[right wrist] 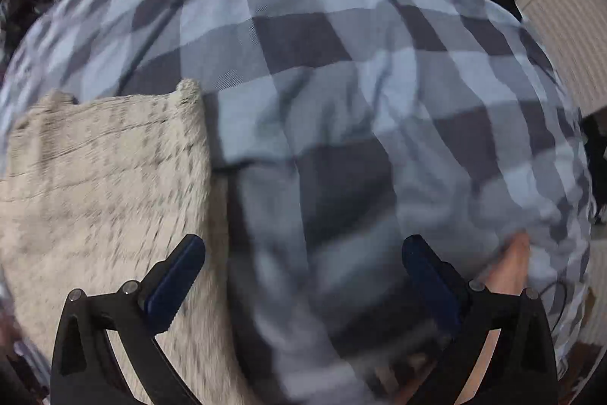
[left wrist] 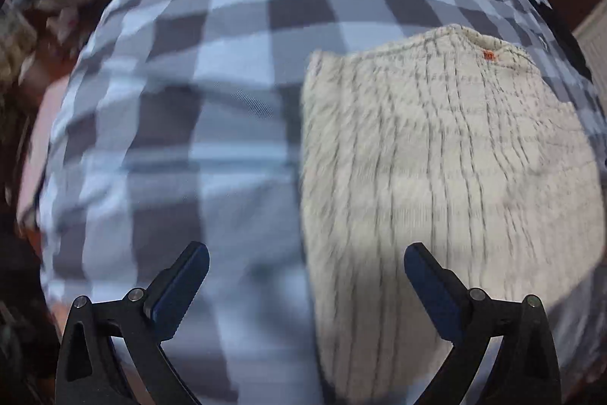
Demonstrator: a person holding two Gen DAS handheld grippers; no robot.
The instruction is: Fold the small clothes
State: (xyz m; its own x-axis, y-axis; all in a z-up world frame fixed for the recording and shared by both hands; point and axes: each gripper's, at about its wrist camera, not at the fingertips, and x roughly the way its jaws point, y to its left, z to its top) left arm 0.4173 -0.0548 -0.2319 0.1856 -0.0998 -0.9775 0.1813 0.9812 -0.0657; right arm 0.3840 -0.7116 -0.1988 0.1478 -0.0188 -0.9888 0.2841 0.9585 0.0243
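Both sets of jaws stand wide apart and hold nothing. The left gripper [left wrist: 306,262] hovers over the left edge of the cream ribbed knit garment [left wrist: 447,177], and the right gripper [right wrist: 303,255] hangs just past its right edge, over the blue-and-grey checked bedcover [right wrist: 341,71]. The knit already looks folded into a compact rectangle lying flat on the cover. For a further fold, probably pinch only the knit's near corners, not the cover beneath, and lift evenly.

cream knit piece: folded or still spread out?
Folded, it seems. The cream knit garment lies as a compact rectangle with straight edges on the checked cover. Layers underneath cannot be seen.
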